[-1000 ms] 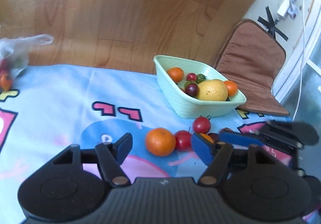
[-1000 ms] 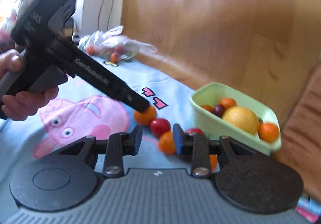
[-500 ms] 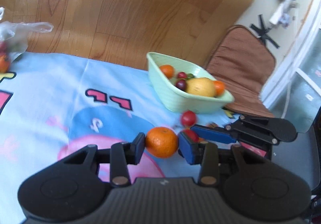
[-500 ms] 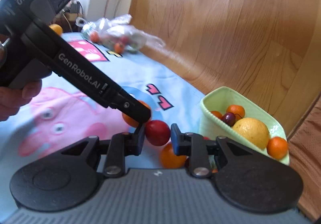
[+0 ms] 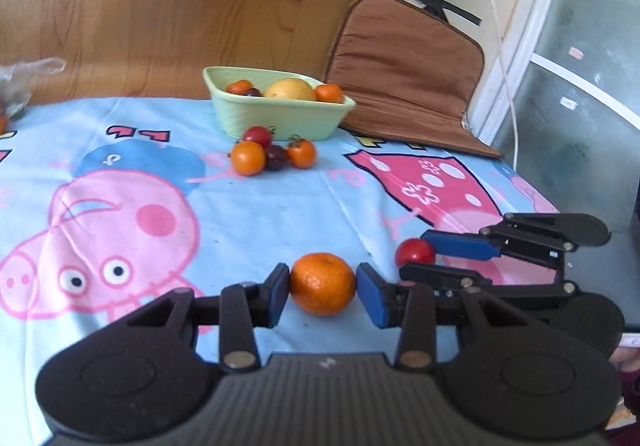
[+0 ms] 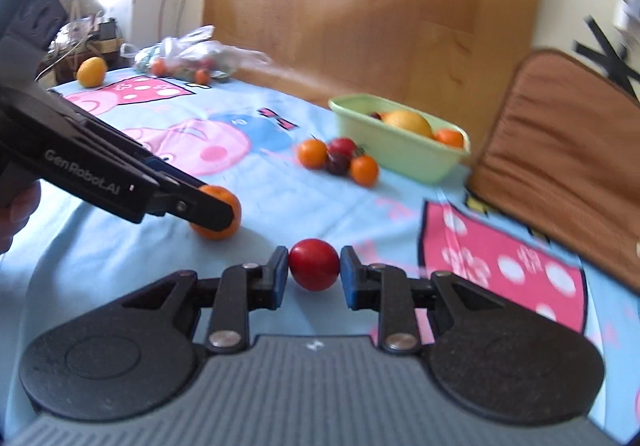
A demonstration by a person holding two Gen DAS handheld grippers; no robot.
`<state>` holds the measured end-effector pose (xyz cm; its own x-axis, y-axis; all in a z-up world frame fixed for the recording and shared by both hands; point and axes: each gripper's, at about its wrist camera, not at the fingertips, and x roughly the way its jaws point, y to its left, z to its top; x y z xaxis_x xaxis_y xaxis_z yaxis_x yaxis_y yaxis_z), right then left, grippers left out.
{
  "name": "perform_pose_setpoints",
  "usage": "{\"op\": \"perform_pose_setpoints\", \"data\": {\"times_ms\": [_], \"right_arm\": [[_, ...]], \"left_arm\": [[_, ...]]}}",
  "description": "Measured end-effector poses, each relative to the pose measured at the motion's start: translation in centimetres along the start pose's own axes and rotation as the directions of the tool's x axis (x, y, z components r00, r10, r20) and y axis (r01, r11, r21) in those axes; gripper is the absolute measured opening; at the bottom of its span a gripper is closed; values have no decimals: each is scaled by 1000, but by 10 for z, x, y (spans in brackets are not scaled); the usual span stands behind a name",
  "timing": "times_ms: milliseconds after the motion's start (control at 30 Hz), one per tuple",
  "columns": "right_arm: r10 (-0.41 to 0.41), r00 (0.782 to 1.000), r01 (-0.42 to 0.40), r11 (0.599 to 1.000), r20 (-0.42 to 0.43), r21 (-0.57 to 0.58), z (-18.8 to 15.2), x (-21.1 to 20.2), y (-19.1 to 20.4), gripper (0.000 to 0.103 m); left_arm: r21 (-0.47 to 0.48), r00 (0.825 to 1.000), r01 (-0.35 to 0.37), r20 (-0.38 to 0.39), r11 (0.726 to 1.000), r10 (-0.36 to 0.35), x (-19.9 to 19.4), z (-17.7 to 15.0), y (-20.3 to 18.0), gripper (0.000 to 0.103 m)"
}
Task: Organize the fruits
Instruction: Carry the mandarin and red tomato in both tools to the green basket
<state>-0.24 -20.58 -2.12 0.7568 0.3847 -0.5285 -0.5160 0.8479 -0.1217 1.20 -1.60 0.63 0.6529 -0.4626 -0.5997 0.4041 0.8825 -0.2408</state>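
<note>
My left gripper [image 5: 323,289] is shut on an orange mandarin [image 5: 322,288], held above the cartoon tablecloth. My right gripper [image 6: 313,272] is shut on a red tomato [image 6: 314,264]. In the left wrist view the right gripper [image 5: 420,260] holds that tomato [image 5: 414,251] just to the right. In the right wrist view the left gripper [image 6: 212,212] grips the mandarin [image 6: 224,216] at left. A pale green basket [image 5: 280,118] with a yellow fruit, mandarins and dark fruits sits at the far table edge. Several small fruits [image 5: 272,154] lie in front of it.
A brown cushion [image 5: 404,70] lies right of the basket. A plastic bag of fruit [image 6: 188,58] and a yellow fruit [image 6: 92,72] sit at the far left of the tablecloth [image 5: 248,214]. A wooden panel stands behind, and a white door frame is at right.
Both grippers closed on fruit from the pile by the basket, the left on the mandarin, the right on the tomato, and pulled back toward the near side of the table.
</note>
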Motion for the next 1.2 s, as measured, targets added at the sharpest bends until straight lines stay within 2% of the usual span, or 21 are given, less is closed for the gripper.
{"op": "perform_pose_setpoints", "data": {"times_ms": [133,333,567,600,667,733,833,967,1200], "right_arm": [[-6,1000,6,999,6,32,-11,-9,0,31],[-12,1000,12,998,-5,56,-16,-11,1,32],[0,1000,1,996,-9,85,-20,-12,0,32],[3,1000,-3,996,-8,87,-21,-12,0,32],[14,1000,-14,995,-4,95,-21,-11,-2,31],[24,1000,-25,993,4,114,-18,-10,-6,31],[24,999,-27,991,28,134,-9,-7,-14,31],[17,997,-28,990,79,140,16,6,-31,31],[-63,987,29,975,146,221,68,58,-76,31]], "left_arm": [[65,998,-57,2,996,57,1,-7,-18,40],[95,993,-117,11,989,117,-6,-14,-29,45],[118,991,-136,-1,984,137,-5,-16,-33,50],[122,990,-137,-4,983,139,-4,-17,-33,49],[125,991,-128,-17,984,131,0,-18,-32,39],[121,992,-120,-18,985,123,3,-14,-30,38],[114,994,-109,-8,988,110,6,3,-24,38],[94,995,-99,32,991,97,15,43,-10,38],[45,989,-127,84,991,122,63,126,27,38]]}}
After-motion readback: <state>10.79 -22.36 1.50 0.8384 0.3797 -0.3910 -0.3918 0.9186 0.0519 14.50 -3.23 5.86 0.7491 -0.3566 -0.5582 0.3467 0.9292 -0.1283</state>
